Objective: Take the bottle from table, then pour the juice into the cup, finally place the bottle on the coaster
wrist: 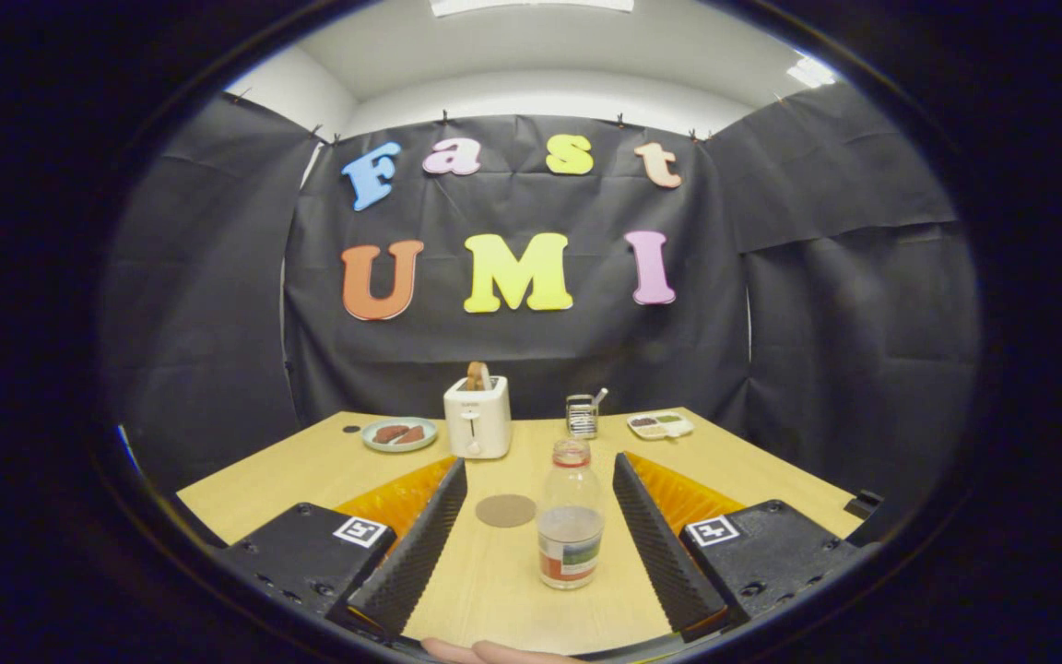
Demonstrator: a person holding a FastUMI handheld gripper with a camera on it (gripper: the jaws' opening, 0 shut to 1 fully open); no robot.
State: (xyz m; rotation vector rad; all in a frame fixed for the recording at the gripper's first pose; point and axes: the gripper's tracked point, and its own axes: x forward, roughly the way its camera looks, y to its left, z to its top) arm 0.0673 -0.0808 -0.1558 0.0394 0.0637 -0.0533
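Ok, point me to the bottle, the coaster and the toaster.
bottle (571,526): gripper view, on its clear body above the label, standing between the open fingers.
coaster (506,510): gripper view, centre of the round brown disc.
toaster (477,420): gripper view, its white front face.

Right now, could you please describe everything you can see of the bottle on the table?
The bottle is clear plastic by the look of it, with a reddish cap on and a coloured label band low on its body. A little liquid sits in its lower part. It stands upright on the wooden table, between the open tongs, neither finger touching it. The round brown coaster lies just beside it, apart.
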